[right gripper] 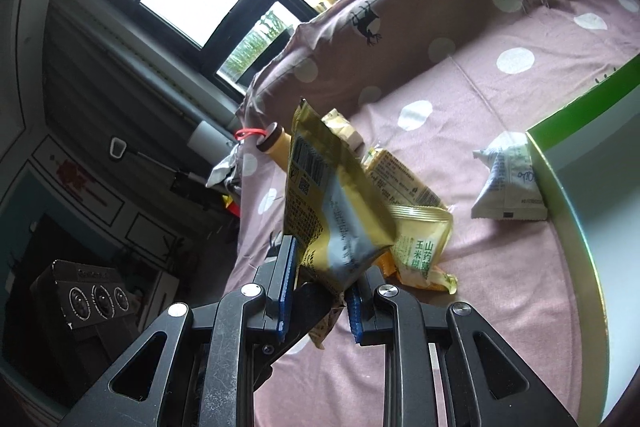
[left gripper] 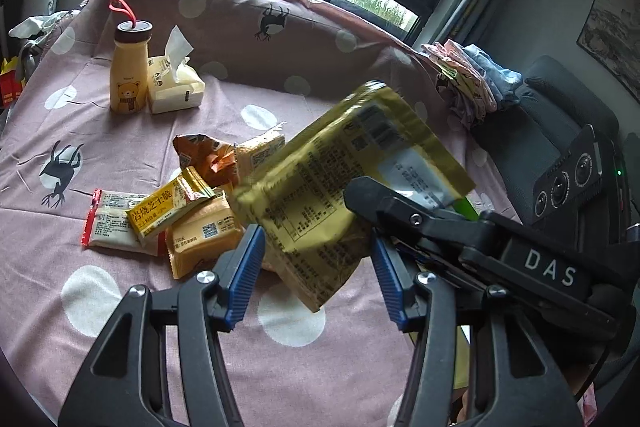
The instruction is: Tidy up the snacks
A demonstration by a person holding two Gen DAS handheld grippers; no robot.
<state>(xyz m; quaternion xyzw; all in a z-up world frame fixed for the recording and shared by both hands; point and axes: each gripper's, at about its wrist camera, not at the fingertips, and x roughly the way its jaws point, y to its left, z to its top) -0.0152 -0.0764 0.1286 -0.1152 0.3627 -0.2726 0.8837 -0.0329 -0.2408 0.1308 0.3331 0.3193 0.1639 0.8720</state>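
Observation:
My right gripper (right gripper: 318,301) is shut on a gold snack bag (right gripper: 332,211) and holds it above the pink bedspread. The same gold bag (left gripper: 344,183) hangs in the left wrist view, with the right gripper's black fingers (left gripper: 384,203) clamped on it. My left gripper (left gripper: 316,275) is open and empty just below the bag. A pile of small snack packs (left gripper: 188,215) lies on the bedspread to the left. More packs (right gripper: 416,223) lie behind the bag in the right wrist view. A white pack (right gripper: 506,187) lies beside a green-rimmed box (right gripper: 576,227).
A yellow bear bottle (left gripper: 128,71) and a tissue pack (left gripper: 174,83) stand at the back left. Folded clothes (left gripper: 472,79) lie on a dark chair at the right. A padded headboard (left gripper: 256,19) and windows are behind.

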